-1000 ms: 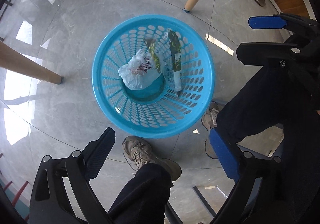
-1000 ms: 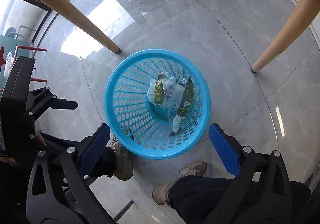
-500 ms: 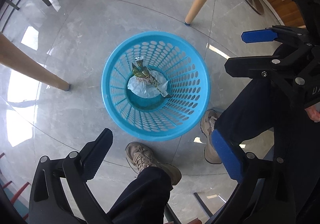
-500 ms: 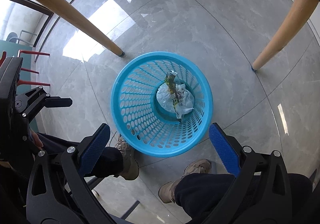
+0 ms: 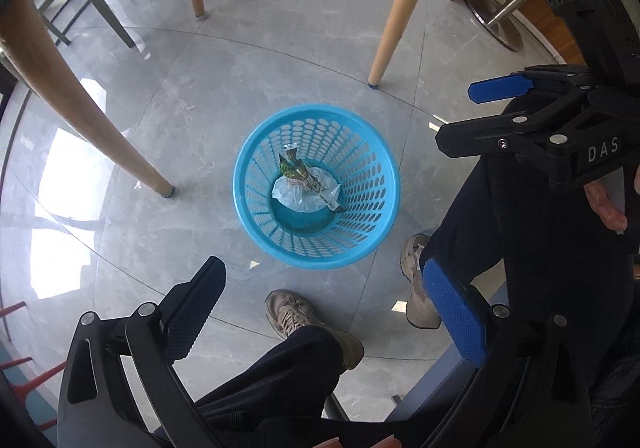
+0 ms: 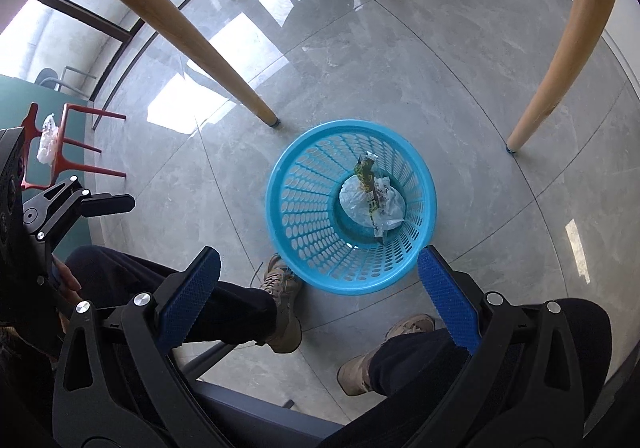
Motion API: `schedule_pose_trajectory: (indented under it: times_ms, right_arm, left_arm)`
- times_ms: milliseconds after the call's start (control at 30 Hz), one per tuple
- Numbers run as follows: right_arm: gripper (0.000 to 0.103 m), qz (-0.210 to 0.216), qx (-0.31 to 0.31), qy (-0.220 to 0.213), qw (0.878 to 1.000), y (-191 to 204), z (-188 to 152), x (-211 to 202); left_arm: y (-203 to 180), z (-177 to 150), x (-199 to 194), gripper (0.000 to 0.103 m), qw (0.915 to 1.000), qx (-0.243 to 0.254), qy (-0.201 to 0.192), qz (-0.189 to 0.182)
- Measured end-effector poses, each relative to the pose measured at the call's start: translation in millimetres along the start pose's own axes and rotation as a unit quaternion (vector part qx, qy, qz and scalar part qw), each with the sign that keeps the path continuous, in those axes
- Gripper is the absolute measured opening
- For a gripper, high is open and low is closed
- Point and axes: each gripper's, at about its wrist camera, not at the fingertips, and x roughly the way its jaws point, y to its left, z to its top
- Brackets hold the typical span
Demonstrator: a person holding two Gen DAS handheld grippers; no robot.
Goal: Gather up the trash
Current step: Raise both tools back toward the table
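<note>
Sitting on the grey floor, the round blue plastic basket with holes (image 5: 256,187) holds the trash.
A crumpled white bag (image 5: 298,195) and green wrapper (image 5: 308,177) lie inside; left gripper (image 5: 324,304) and right gripper (image 6: 316,292) hang at 6 o'clock, fingers apart, empty.

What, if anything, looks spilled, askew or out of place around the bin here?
Nothing stands out. The blue basket stands upright on the floor, with the white plastic bag and green wrapper inside it. Both grippers, left and right, are open and empty.
</note>
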Motion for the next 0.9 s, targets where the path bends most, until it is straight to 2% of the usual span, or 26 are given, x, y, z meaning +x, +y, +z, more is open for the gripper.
schedule_pose_trajectory:
  times_ms: [300,467,733,900]
  right_arm:
    - [0.094,0.014,-0.009,-0.039,0.999,17.5,-34.1,-59.0]
    - [0.094,0.015,-0.024,-0.068,0.997,26.9,-55.1,-94.1]
    - [0.094,0.02,-0.056,-0.129,0.99,38.3,-85.7,-165.8]
    - [0.094,0.015,-0.084,-0.17,0.982,44.6,-96.9,-211.0]
  left_arm:
    - [-32.7,-30.5,-69.0,0.097,0.9977,0.012,-0.064,0.021]
    - [-44.5,-47.2,-109.6,0.097,0.9937,0.016,-0.11,0.017]
    - [-69.0,-61.1,-173.6,0.097,0.9803,0.048,-0.189,0.029]
    - [-77.9,-57.1,-204.6,0.097,0.9713,0.069,-0.223,0.044]
